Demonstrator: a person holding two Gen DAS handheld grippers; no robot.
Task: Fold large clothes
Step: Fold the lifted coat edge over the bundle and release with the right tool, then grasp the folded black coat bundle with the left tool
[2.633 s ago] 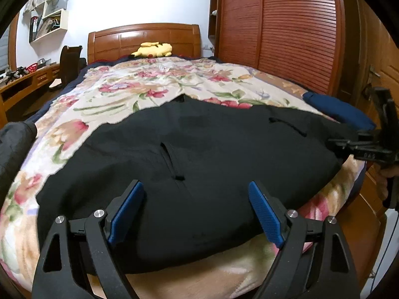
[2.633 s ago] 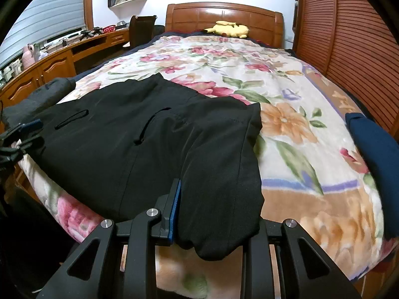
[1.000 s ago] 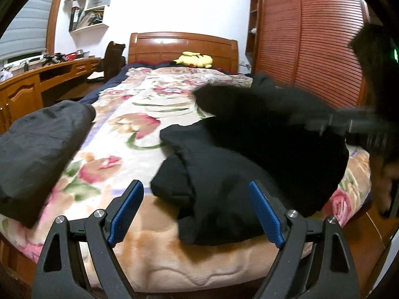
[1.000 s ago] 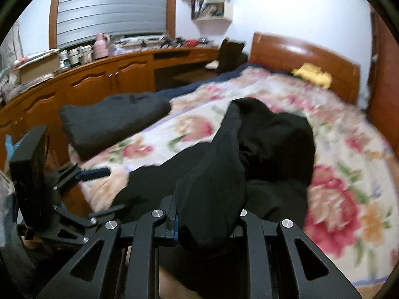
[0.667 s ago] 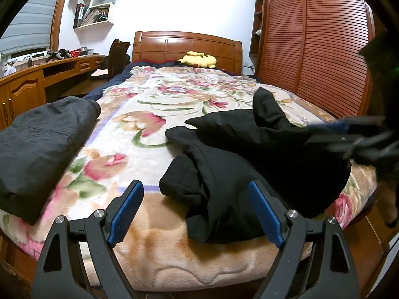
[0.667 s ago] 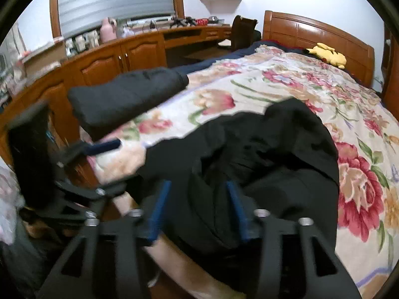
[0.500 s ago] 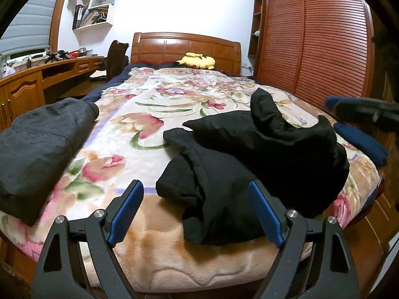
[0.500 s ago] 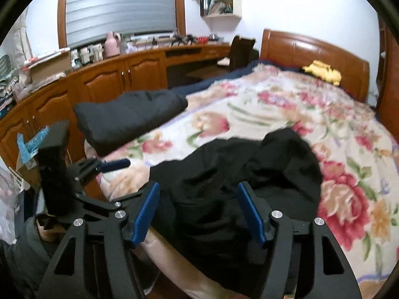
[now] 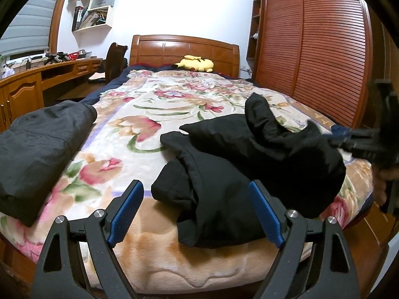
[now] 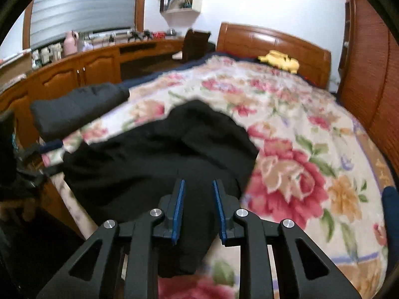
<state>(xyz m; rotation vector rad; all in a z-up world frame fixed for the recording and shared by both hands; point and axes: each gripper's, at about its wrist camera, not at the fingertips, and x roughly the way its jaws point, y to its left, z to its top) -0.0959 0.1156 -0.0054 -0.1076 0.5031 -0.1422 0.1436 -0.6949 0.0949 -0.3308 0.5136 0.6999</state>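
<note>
Left gripper (image 9: 197, 209) held with jaws wide apart, nothing between pads, aimed at foot of bed. Right gripper (image 10: 198, 206) seen with jaws closing, narrow gap left, black fabric lying between pads; pressing not discernible. Black jacket (image 9: 249, 164) crumpled on floral blanket (image 9: 139, 114) near foot edge. Folded dark garment (image 9: 37, 144) placed at 9 o'clock of jacket. Yellow plush toy (image 9: 195, 62) at 12 o'clock, by headboard.

White walls (image 9: 179, 7), wooden headboard (image 9: 184, 49), slatted wardrobe (image 9: 311, 49), seemingly shuttered window (image 10: 82, 7).
</note>
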